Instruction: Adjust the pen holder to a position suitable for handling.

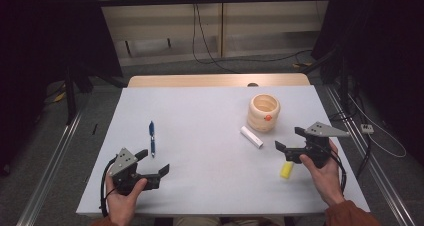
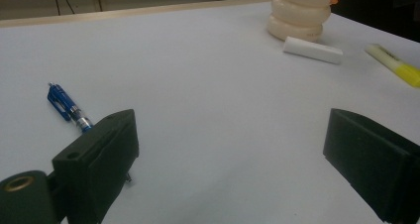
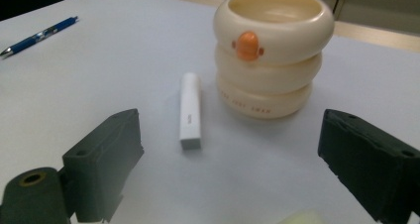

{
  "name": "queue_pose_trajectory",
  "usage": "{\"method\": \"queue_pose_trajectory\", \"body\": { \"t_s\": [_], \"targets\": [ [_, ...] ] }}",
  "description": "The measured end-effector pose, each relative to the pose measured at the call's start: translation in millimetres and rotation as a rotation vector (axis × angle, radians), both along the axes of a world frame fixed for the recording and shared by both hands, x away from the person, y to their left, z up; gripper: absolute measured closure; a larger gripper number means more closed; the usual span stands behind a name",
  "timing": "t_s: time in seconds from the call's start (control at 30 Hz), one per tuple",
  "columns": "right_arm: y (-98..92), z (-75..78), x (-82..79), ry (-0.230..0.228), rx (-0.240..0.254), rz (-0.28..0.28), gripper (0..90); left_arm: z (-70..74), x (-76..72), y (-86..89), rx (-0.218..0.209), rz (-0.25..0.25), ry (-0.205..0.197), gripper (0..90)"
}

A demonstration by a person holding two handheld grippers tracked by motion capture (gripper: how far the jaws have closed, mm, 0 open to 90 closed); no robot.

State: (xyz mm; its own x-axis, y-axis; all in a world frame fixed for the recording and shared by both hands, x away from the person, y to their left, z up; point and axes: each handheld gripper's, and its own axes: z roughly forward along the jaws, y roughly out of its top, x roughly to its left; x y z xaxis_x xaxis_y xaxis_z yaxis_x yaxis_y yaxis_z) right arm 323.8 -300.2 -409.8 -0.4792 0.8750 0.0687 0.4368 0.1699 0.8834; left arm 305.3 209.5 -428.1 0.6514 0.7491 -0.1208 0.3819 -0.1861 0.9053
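A cream ringed holder (image 1: 263,112) with an orange button stands at the table's right; the right gripper view has the holder (image 3: 270,53) dead ahead. A white stick (image 1: 251,137) lies in front of it, also the white stick (image 3: 190,110) (image 2: 312,50). A yellow highlighter (image 1: 286,170) lies below my right gripper (image 1: 290,138), which is open and empty. A blue pen (image 1: 151,138) lies at the left, just beyond my open left gripper (image 1: 153,162); the pen (image 2: 68,107) sits beside its left jaw.
The white table (image 1: 200,151) has a wooden strip along its far edge. Cables run across the floor behind it, and dark curtains hang on both sides. A person's hands hold both grippers near the front edge.
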Motion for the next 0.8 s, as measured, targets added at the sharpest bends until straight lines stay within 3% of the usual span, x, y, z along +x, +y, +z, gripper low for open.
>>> {"method": "queue_pose_trajectory", "body": {
  "t_s": [0.3,0.6,0.8],
  "targets": [
    [-3.2,12.4,24.4,0.009,0.027,0.022,11.5,-0.2,-0.3,-0.3,0.007,-0.006,0.003,7.0],
    [-6.0,26.0,50.0,0.020,-0.028,-0.013,14.1,-0.7,-0.3,-0.3,0.018,-0.005,0.005,7.1],
    [-5.3,29.3,65.1,0.012,-0.025,0.014,15.1,-1.2,-0.2,-0.4,0.022,-0.005,0.009,7.1]
  ]
}}
